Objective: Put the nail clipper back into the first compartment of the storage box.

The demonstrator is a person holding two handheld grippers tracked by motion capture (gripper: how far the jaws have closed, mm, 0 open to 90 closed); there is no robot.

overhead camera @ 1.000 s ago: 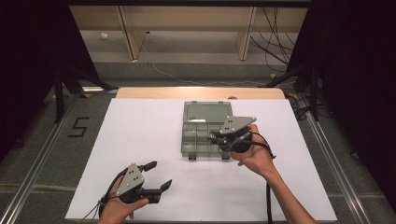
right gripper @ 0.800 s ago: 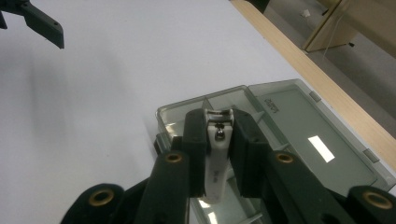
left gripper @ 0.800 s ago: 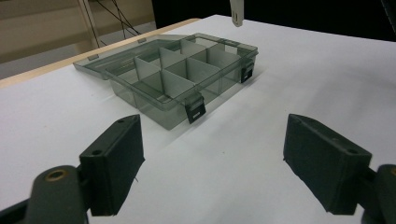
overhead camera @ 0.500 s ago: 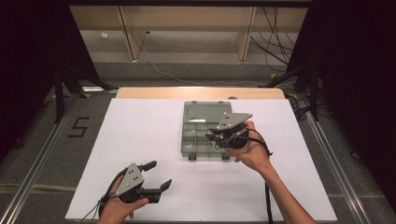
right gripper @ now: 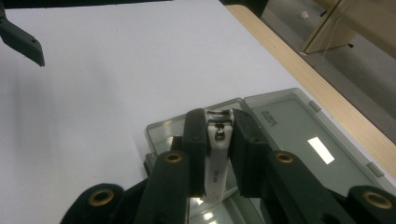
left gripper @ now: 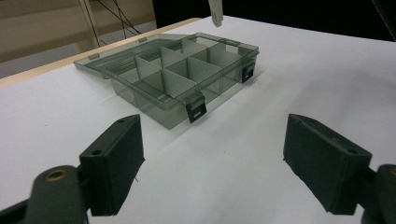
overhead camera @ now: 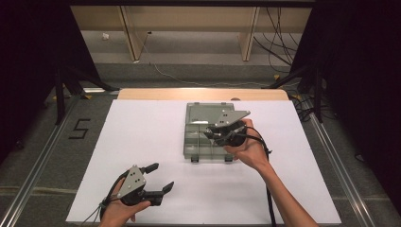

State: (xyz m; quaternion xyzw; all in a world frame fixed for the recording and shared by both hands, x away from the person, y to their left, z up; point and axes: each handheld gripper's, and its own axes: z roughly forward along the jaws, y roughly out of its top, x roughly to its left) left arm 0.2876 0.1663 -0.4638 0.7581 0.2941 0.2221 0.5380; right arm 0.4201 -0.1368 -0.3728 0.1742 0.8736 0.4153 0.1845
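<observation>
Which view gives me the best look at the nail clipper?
The right gripper view: the nail clipper sits close up, clamped between the right gripper jaws over the open organizer box. In the high view, the hand and gripper hide it.

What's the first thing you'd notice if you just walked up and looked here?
Probably the see-through grey box lying open in the middle of the white table, its little compartments empty as far as one can see. Right above it, the right gripper pinches a white nail clipper. The left gripper sits open near the table's front edge.
</observation>
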